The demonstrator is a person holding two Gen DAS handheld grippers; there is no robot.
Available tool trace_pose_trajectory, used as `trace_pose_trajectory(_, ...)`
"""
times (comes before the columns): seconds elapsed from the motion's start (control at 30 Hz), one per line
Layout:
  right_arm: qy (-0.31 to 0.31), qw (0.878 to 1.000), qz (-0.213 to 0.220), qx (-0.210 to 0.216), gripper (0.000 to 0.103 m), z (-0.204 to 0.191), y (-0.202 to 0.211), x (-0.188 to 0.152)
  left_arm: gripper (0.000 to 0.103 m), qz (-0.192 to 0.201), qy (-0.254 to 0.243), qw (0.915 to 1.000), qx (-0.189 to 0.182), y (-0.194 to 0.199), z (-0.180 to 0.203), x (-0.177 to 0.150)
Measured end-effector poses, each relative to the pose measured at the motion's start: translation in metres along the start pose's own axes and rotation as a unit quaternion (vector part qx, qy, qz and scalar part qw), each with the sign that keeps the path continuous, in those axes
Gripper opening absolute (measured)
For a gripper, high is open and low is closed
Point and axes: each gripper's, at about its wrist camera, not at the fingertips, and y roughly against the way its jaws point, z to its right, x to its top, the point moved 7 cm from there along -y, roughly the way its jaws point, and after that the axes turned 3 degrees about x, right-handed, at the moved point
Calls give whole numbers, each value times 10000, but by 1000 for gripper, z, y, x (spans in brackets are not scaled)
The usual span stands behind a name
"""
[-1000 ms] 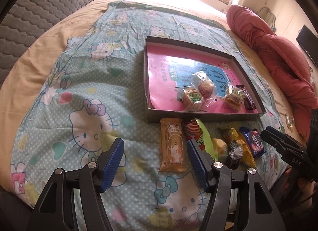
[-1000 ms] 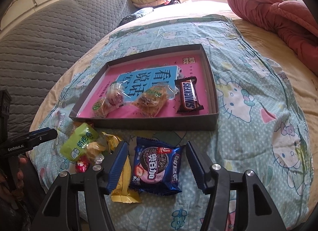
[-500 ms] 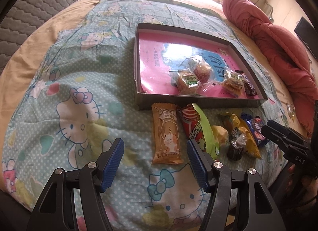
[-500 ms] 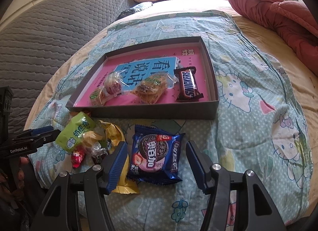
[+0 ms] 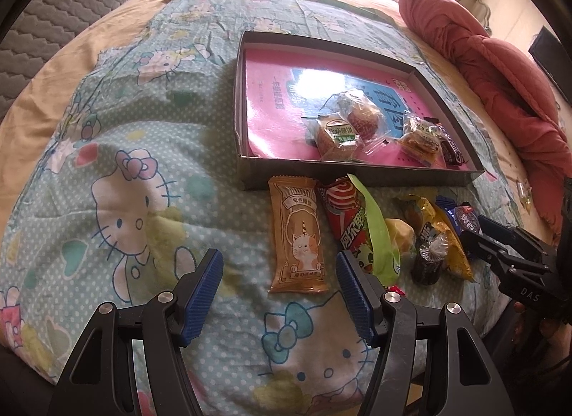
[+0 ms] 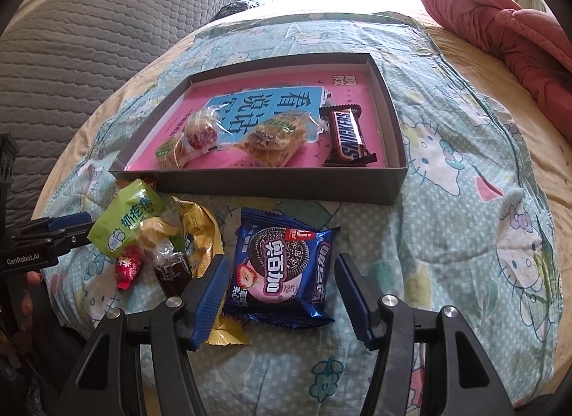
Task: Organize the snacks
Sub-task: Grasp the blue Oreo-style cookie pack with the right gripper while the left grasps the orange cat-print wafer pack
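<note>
A shallow grey box [image 5: 357, 174] [image 6: 271, 185] with a pink book inside lies on the bed. It holds a Snickers bar [image 6: 346, 137] and three wrapped pastries [image 6: 275, 137]. Loose snacks lie in front of it. My left gripper [image 5: 279, 287] is open with an orange cat-print bar [image 5: 297, 237] lying just ahead between its fingers; a red packet [image 5: 352, 226] lies beside it. My right gripper [image 6: 280, 290] is open astride a blue Oreo pack [image 6: 284, 265], fingers on either side, apart from it.
A pile of a green bag [image 6: 125, 221], a yellow packet [image 6: 200, 237], a dark candy [image 6: 171, 269] and a red candy [image 6: 127, 267] lies left of the Oreo pack. A red quilt [image 5: 493, 69] lies at the right. A grey quilted headboard [image 6: 89, 29] is at the left.
Both grippers have moved forward and lower toward the snacks. The orange bar now lies between the left fingers and the Oreo pack between the right fingers. Both stay open.
</note>
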Motion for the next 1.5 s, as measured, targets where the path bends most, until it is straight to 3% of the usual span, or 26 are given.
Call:
trace_pose_trajectory(0.4, 196, 9996, -116, -182, 64, -2, -14, -2, 67, -50, -53, 10000, 20, -8, 1, -1)
trace_pose_trajectory(0.83, 818, 9935, 2, -789, 67, -8, -33, 2, 67, -69, -191, 9997, 135, -19, 4, 1)
trace_pose_trajectory(1.0, 733, 9951, 39, -665, 66, -5, -35, 4, 67, -49, -213, 9995, 234, -24, 4, 5)
trace_pose_trajectory(1.27, 667, 9956, 28, -659, 56, 1, -29, 4, 67, 41, -265, 9985, 477, -35, 7, 8)
trace_pose_trajectory(1.5, 593, 9962, 44, -634, 56, 4, -29, 6, 67, 163, -178, 9988, 437, -38, 5, 13)
